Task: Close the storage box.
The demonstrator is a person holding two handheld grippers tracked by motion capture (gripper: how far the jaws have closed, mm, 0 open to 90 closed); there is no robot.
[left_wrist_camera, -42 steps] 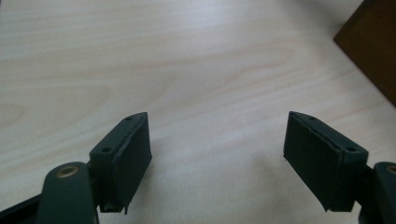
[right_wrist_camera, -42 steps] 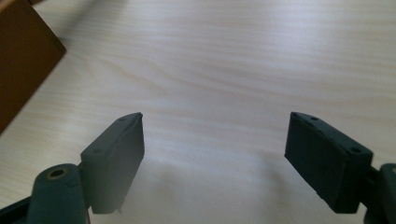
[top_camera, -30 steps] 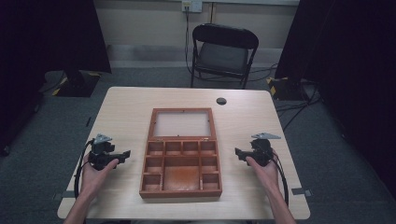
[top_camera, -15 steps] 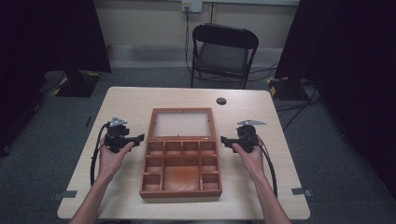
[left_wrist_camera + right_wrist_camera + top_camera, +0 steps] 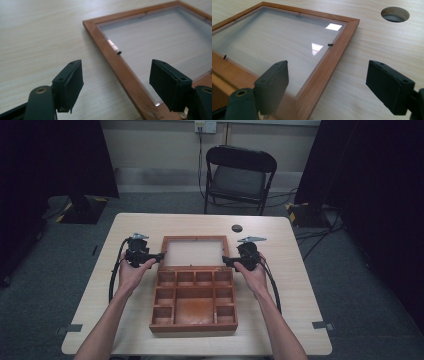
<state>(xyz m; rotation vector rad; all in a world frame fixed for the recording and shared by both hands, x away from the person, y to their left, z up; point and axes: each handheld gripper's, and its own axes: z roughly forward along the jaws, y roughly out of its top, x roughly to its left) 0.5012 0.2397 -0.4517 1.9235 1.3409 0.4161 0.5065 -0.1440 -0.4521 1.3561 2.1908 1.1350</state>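
Both hands now forward beside lid, flat behind box. Left gripper, right gripper: jaws apart, empty, straddling opposite side rails, seemingly untouched.

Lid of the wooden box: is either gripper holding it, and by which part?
Nothing is held. Left gripper and right gripper each straddle a side rail of the lid, pads apart from it.

Lid cut off by both gripper views' edges; table hole partly cropped at top.
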